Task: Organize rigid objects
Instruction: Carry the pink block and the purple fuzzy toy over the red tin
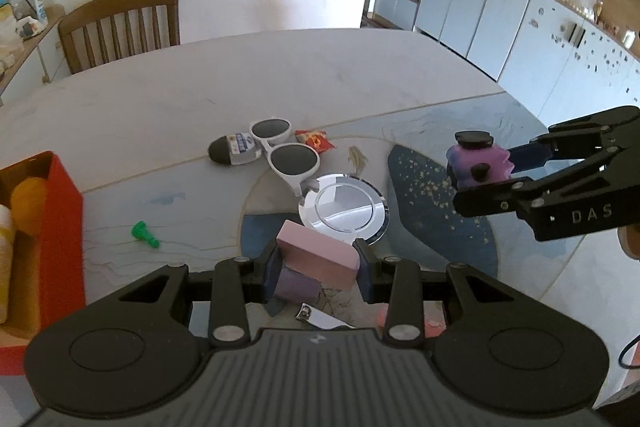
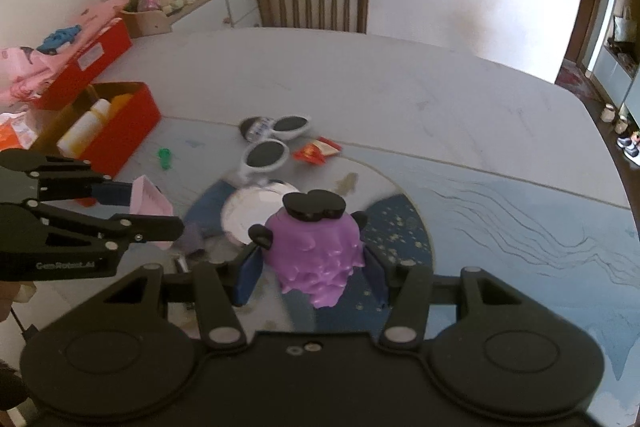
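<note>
My left gripper (image 1: 318, 269) is shut on a pink flat box (image 1: 316, 253), held above the table; the same gripper (image 2: 158, 205) and pink box (image 2: 150, 201) show at the left of the right wrist view. My right gripper (image 2: 312, 267) is shut on a purple toy figure (image 2: 314, 251) with black ears and a black top. That gripper (image 1: 486, 167) and the toy (image 1: 478, 163) appear at the right of the left wrist view. On the table lie white sunglasses (image 1: 282, 151), a round mirror (image 1: 344, 207), a red packet (image 1: 315, 139), a green piece (image 1: 142, 233) and a small black-tipped tube (image 1: 232, 151).
An open red box (image 2: 124, 131) holding bottles stands at the table's left, seen also as the red box (image 1: 60, 223). A second red box (image 2: 86, 61) with pink cloth lies behind it. A nail clipper (image 1: 316, 317) lies under my left gripper. A wooden chair (image 1: 120, 27) stands at the far edge.
</note>
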`<state>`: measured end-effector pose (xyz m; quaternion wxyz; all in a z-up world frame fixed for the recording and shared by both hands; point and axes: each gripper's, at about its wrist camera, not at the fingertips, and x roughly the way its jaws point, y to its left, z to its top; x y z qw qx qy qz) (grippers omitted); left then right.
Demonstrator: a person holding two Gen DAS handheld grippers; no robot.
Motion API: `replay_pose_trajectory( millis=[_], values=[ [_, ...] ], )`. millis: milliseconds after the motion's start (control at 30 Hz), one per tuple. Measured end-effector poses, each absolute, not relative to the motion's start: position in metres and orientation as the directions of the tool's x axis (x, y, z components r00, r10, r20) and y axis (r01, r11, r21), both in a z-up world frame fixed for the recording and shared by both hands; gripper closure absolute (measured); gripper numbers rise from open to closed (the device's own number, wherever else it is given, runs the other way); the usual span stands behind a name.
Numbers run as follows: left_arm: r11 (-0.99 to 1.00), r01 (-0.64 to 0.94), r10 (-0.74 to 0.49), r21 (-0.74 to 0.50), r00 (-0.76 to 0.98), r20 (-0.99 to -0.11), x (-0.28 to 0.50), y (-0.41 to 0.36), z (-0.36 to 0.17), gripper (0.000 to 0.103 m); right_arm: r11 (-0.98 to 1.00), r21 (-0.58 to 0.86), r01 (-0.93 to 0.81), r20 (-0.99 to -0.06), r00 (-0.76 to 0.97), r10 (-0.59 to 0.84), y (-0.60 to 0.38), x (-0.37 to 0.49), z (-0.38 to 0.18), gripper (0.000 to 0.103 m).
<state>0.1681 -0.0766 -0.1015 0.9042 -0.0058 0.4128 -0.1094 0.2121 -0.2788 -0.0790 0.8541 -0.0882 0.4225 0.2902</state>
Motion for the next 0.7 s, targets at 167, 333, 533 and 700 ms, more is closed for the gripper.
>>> replay_pose_trajectory(
  millis=[167,333,533,700],
  values=[
    [0.979,0.170,-0.200,-0.115,0.655,-0.729,0.157,-0.061,-0.085,0.066,0.799,0.092,-0.594,-0.759,0.478,0.443,-0.259,0.200,-0.062,0.049],
    [0.984,0.136,-0.180,-0.119,0.669,-0.721,0.148,-0.040,-0.074,0.066,0.775,0.116,-0.621,-0.746,0.461,0.481,-0.235,0.190,-0.050,0.049],
    [0.990,0.084,-0.142,-0.115,0.687,-0.713,0.134,-0.005,-0.062,0.066,0.744,0.127,-0.656,-0.731,0.445,0.517,-0.201,0.180,-0.040,0.049],
    [0.993,0.030,-0.105,-0.117,0.698,-0.709,0.126,0.030,-0.058,0.066,0.716,0.118,-0.688,-0.729,0.429,0.533,-0.162,0.173,-0.036,0.049]
  ],
)
